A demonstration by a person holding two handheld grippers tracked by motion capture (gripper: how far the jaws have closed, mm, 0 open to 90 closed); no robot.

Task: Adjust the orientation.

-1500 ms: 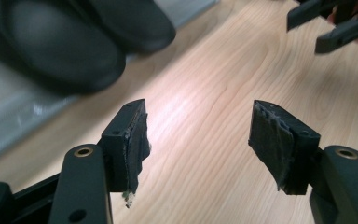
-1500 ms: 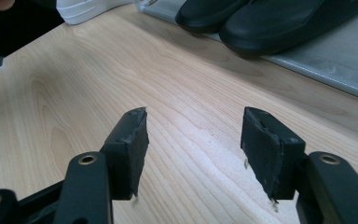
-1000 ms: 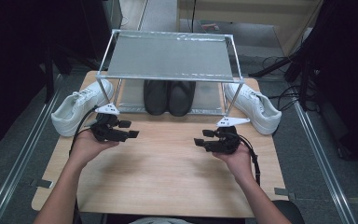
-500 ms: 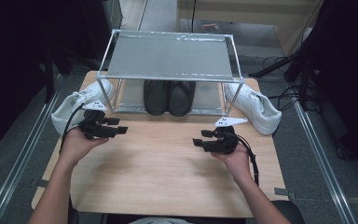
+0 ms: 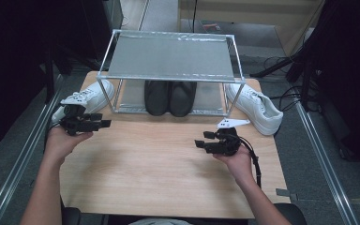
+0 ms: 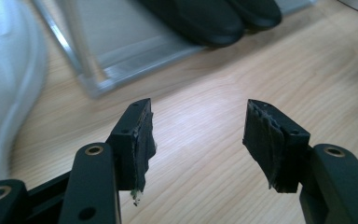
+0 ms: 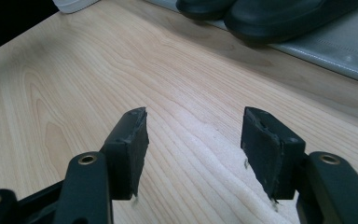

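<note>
Two claws held by a person over a light wood tabletop (image 5: 159, 178), seen from above and from each claw's own camera.

Biggest item: a metal shelf rack (image 5: 168, 58) at the far edge of the tabletop, w/ a flat grey top and thin silver legs. Under it, on the low shelf, sits a pair of black shoes (image 5: 170, 97), side by side, toes toward the person. A white sneaker (image 5: 88, 99) lies just left of the rack, near the tabletop's left corner. A second white sneaker (image 5: 254, 107) lies just right of the rack, at the right edge.

Left hand (image 5: 63, 140) is at the tabletop's left edge, holding the left claw (image 5: 104, 123) just in front of the left sneaker, pointing toward the middle. In the left claw's view its jaws stand wide apart, nothing btwn them, bare wood below; the rack's corner and the black shoes are ahead, and the white sneaker is blurred at the view's left edge.

Right hand (image 5: 236, 159) is at centre-right, holding the right claw (image 5: 199, 143), also pointing toward the middle, w/ a pale three-cornered plate on top and a black cable trailing back along the wrist. In the right claw's view its jaws are likewise spread, gripping nothing, over bare wood; the black shoes on the low shelf are ahead at top right.

The two claws are well apart.
</note>
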